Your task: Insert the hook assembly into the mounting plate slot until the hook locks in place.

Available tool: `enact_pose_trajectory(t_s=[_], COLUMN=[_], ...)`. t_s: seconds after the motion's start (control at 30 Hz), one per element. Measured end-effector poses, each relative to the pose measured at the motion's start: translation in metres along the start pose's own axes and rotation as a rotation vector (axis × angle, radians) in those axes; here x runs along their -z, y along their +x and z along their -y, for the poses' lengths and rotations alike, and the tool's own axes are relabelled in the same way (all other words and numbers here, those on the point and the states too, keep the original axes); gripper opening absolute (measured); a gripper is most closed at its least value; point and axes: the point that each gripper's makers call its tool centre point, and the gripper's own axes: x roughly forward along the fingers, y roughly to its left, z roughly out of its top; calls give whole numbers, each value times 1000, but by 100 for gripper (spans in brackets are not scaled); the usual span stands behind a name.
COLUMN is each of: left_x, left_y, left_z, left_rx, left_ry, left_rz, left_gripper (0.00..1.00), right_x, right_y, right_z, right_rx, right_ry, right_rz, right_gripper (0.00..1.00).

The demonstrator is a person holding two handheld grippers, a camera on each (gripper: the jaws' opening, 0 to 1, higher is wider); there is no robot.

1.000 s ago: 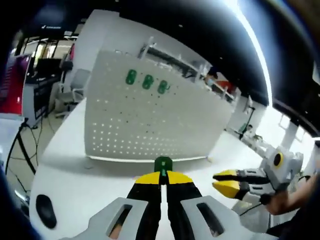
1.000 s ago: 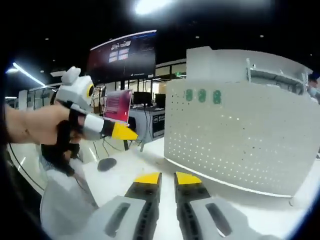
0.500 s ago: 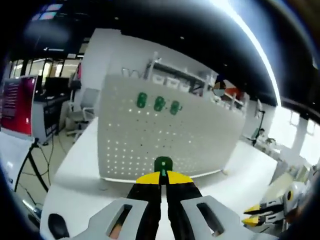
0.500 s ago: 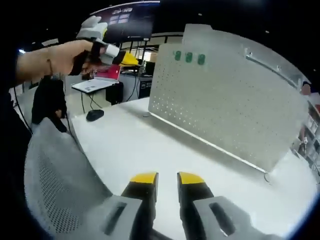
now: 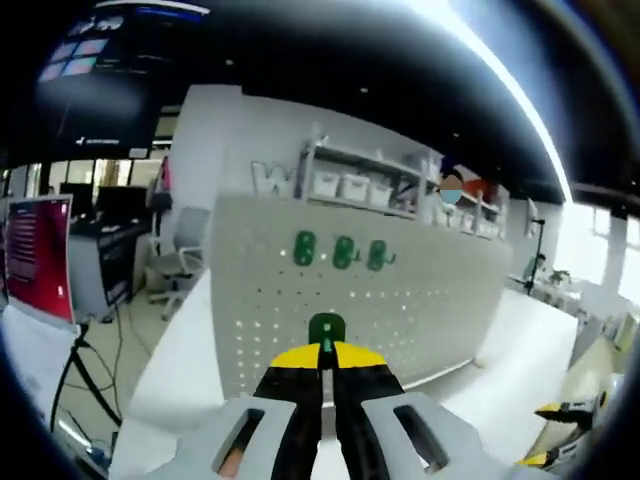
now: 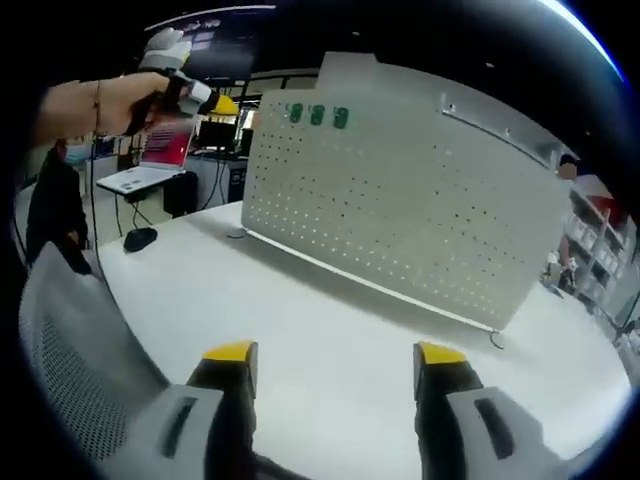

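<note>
Pinching an upright green hook [image 5: 326, 328], left gripper [image 5: 326, 352] faces pegboard [image 5: 400, 300].

White perforated mounting plate [image 6: 400, 210] – three green hooks [image 6: 317, 115] on it; yellow-tipped black left tool [image 5: 325, 358] pinches green, probably hook assembly [image 5: 326, 330].

Looks like we're in a big open-plan office or tech lab. We've got a long white counter [image 6: 330, 330] with an upright perforated board [image 6: 420, 215] standing on it, and a mouse [image 6: 139, 238] and an open laptop [image 6: 150, 165] off to one side. Behind that we can see desks with dark monitors [image 5: 110, 205], a grey office chair [image 5: 180, 250], and cables [image 5: 85, 370] trailing down to the floor. There's a metal shelf with white bins [image 5: 355, 185] against a white wall, a big dark display screen [image 5: 90, 95] hanging up high, and long strip lights [image 5: 490, 70] in a dark ceiling.
</note>
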Motion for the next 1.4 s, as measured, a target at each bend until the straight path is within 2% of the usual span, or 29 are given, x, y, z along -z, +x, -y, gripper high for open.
enact_pose_trajectory(t_s=[0.1, 0.23, 0.33, 0.6, 0.9, 1.07, 1.13, 1.23, 1.4], left_x=[-10, -25, -36, -54, -67, -72, -76, -72, -70], left_y=[10, 22, 29, 49, 69, 73, 71, 74, 75], left_z=[-7, -15, -23, -34, -32, -38, -41, -46, -47], left_rx=[-18, -46, -88, -145, -188, -213, -226, -244, -253], left_ry=[12, 41, 61, 127, 141, 124, 77, 101, 90], left_rz=[21, 53, 99, 144, 170, 193, 227, 211, 215], left_gripper=[1, 1, 1, 1, 1, 1, 1, 1, 1], right_x=[-2, -6, -5, -2, -2, -1, -1, 0, 1], right_y=[1, 2, 4, 4, 4, 5, 5, 5, 5], right_z=[-4, -4, -2, 1, 1, 1, 1, -1, 0], right_rx=[-3, 31, 41, 46, 47, 47, 44, 36, 39], right_ry=[-50, -122, -135, -145, -149, -147, -146, -148, -145], right_rz=[15, 43, 34, 24, 22, 19, 17, 15, 10], right_gripper=[61, 60, 59, 56, 55, 54, 53, 52, 52])
